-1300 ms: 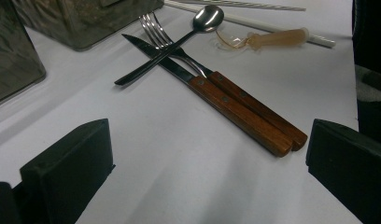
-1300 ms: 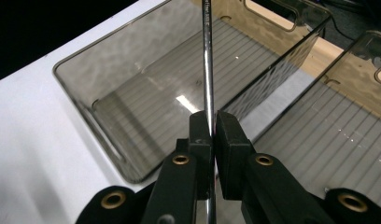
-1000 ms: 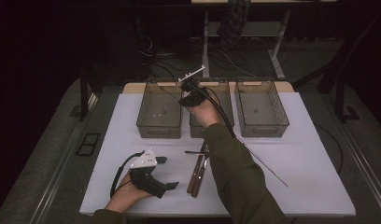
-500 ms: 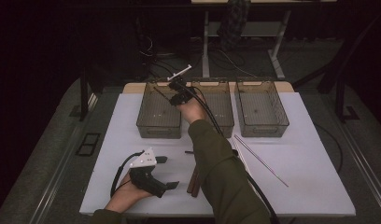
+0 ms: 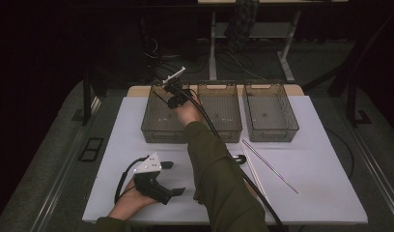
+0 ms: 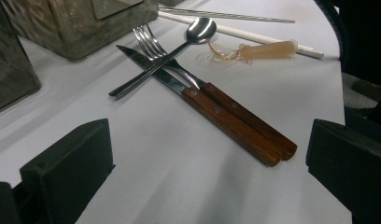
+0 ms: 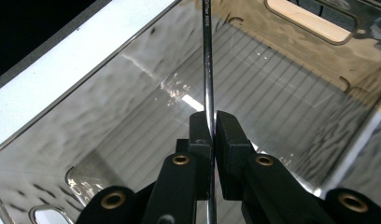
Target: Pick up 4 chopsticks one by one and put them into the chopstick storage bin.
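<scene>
My right gripper (image 5: 173, 94) hangs over the left clear bin (image 5: 155, 131), at its far right side. In the right gripper view its jaws (image 7: 213, 122) are shut on a thin metal chopstick (image 7: 208, 65) that points into the bin (image 7: 86, 116). My left gripper (image 5: 172, 178) rests near the front left of the white table, open with nothing between its jaws (image 6: 207, 182). Just ahead of it lie a wood-handled knife (image 6: 228, 123), a wood-handled fork (image 6: 146, 38) and a spoon (image 6: 201, 29) laid across them.
Two more clear bins, a middle one (image 5: 223, 130) and a right one (image 5: 271, 131), stand in the same row. A metal chopstick (image 5: 270, 166) and a white stick (image 5: 251, 166) lie to the right of the sleeve. A translucent plastic piece (image 6: 268, 49) lies by the spoon.
The right gripper has carried the metal chopstick leftward, from above the middle bin to above the left bin, and a little lower. The left gripper has stayed where it was.
</scene>
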The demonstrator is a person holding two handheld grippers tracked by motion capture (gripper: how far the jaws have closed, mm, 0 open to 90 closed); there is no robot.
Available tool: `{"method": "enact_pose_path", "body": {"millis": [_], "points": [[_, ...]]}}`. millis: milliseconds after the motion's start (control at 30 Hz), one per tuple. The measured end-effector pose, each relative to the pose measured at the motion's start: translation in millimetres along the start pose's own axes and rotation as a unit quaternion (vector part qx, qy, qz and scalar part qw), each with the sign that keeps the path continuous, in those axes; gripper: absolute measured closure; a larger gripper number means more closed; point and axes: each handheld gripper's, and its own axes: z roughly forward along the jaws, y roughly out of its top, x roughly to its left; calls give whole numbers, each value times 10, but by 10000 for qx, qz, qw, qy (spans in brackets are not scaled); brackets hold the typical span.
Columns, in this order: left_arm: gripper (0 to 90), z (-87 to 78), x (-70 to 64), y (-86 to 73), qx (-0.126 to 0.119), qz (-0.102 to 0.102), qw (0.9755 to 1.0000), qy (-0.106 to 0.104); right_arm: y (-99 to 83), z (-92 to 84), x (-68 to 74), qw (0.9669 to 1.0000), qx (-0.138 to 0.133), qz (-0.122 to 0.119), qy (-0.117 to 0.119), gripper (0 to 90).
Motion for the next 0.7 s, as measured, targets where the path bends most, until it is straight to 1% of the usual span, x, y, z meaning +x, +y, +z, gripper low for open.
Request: {"method": "enact_pose_path", "body": {"millis": [67, 100, 133, 200, 233, 267, 367, 467, 600, 667, 700], "points": [[0, 1, 2, 0, 4, 1, 10000, -9, 9, 21, 6, 10000, 17, 2, 1, 838], [0, 0, 3, 0, 5, 6, 10000, -9, 11, 19, 5, 10000, -26, 52, -47, 761], [0, -1, 4, 1, 1, 6, 10000, -6, 13, 9, -2, 9999, -93, 85, -73, 713], [0, -6, 7, 4, -13, 8, 10000, -11, 16, -9, -11, 9999, -115, 63, -30, 657], [0, -8, 9, 4, -12, 12, 10000, -7, 18, -22, -12, 9999, -115, 67, -63, 639], [0, -8, 10, 3, -9, 12, 10000, -6, 17, -38, -25, 9999, -127, 52, -45, 623], [0, -4, 7, 5, 2, 20, 10000, 0, 13, -78, -49, 9998, -161, 89, 92, 574], [0, -1, 3, 6, -4, 35, 10000, -4, 8, -115, -48, 9997, -172, 32, 174, 537], [0, -8, 8, 1, 13, 27, 10000, 3, -35, -189, -51, 9991, -321, -36, 256, 487], [0, -15, 3, 2, -5, 35, 10000, 7, -67, -230, -76, 9991, -344, -56, 254, 471], [0, -16, 2, 3, -6, 35, 10000, 4, -85, -252, -93, 9988, -381, -78, 290, 464]]}}
